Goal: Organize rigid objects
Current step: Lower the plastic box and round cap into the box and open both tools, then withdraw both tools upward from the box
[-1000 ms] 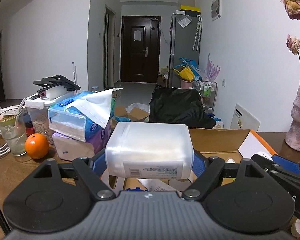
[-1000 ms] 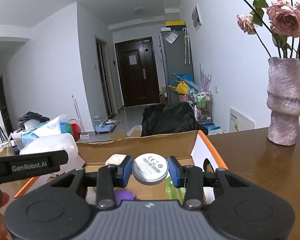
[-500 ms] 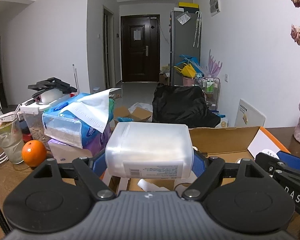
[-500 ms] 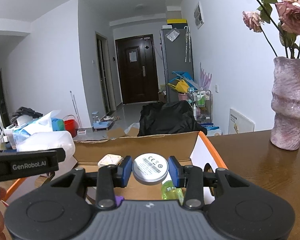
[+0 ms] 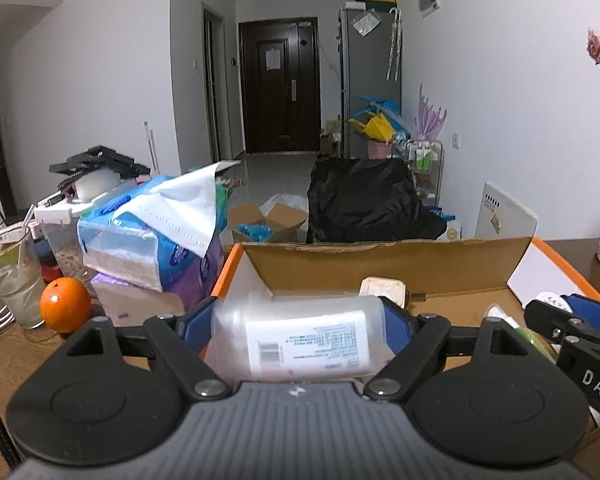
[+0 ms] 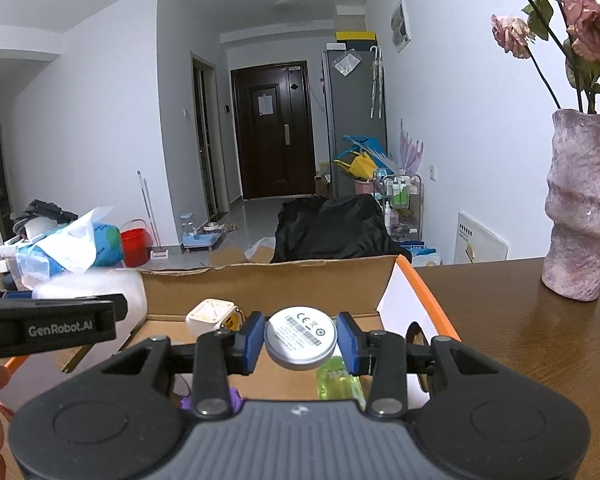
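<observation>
Bottle let go over the box, disc yet to follow.
Lower centre, the left gripper [image 5: 298, 330] is opening and the white bottle [image 5: 300, 340], upright a second ago, now tips blurred into the cardboard box [image 5: 380, 264]; the right gripper [image 6: 301, 343] pinches the round disc [image 6: 301, 338] above it.

Frosted plastic bottle [image 5: 300, 336], matt cardboard box [image 5: 380, 268], glossy wooden table [image 6: 520, 320].

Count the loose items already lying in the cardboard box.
3 visible: a cream cube at the back, a green bottle below the right claw, a purple item nearest. More may be hidden.
</observation>
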`<state>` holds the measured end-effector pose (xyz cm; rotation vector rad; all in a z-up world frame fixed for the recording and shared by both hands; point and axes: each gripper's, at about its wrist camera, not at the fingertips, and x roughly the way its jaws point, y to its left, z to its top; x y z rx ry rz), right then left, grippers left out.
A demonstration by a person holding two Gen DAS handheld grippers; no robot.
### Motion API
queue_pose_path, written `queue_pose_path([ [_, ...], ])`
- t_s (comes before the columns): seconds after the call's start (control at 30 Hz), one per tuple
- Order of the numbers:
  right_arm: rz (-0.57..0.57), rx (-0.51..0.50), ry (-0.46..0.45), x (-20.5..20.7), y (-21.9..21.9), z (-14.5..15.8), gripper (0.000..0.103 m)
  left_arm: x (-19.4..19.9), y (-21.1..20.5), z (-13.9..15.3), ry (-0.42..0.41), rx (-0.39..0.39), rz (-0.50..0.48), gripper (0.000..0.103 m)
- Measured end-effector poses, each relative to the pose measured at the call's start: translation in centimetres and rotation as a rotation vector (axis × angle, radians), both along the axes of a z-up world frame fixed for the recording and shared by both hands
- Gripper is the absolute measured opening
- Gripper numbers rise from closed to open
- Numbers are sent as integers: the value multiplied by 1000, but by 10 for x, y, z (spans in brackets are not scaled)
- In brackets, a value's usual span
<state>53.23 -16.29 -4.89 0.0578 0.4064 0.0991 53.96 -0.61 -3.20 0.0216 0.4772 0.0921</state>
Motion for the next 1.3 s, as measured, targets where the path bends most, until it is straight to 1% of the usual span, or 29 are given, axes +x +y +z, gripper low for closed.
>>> queue_pose_path([
  [0.03, -1, 1, 4, 0, 0, 0, 39, 0, 0, 0, 0, 2, 1, 87],
  [0.1, -5, 2, 10, 0, -2, 0, 39, -1, 2, 0, -4, 0, 4, 95],
  [0.13, -12, 2, 10, 0, -2, 0, 41, -2, 2, 1, -10, 2, 10, 101],
  [0.17, -16, 1, 12, 1, -3, 0, 50, -3, 2, 1, -16, 8, 17, 102],
  [0.2, -21, 1, 14, 1, -3, 0, 56, -3, 1, 1, -18, 12, 20, 102],
  [0.27, -38, -2, 3, -1, -4, 1, 78, -3, 2, 1, -18, 13, 25, 103],
  [0.3, -44, -2, -3, -2, -5, 1, 81, -2, 3, 1, -16, 12, 27, 103],
  [0.37, -53, -2, -9, -3, -5, 2, 92, -2, 4, 1, -13, 9, 32, 103],
  [0.47, -61, -6, -7, -4, -6, 1, 100, -2, 6, 2, -13, 3, 36, 103],
  [0.63, -64, -14, -2, -4, -5, 1, 101, -2, 7, 2, -15, -2, 39, 103],
  [0.83, -74, -16, -17, -7, -5, 4, 103, -7, 10, 5, -19, -20, 47, 103],
  [1.0, -84, -22, -26, -18, -7, 6, 103, -15, 10, 7, -25, -16, 52, 103],
  [1.3, -113, -35, -26, -41, -14, 6, 103, -39, 9, 10, -41, -12, 45, 103],
])
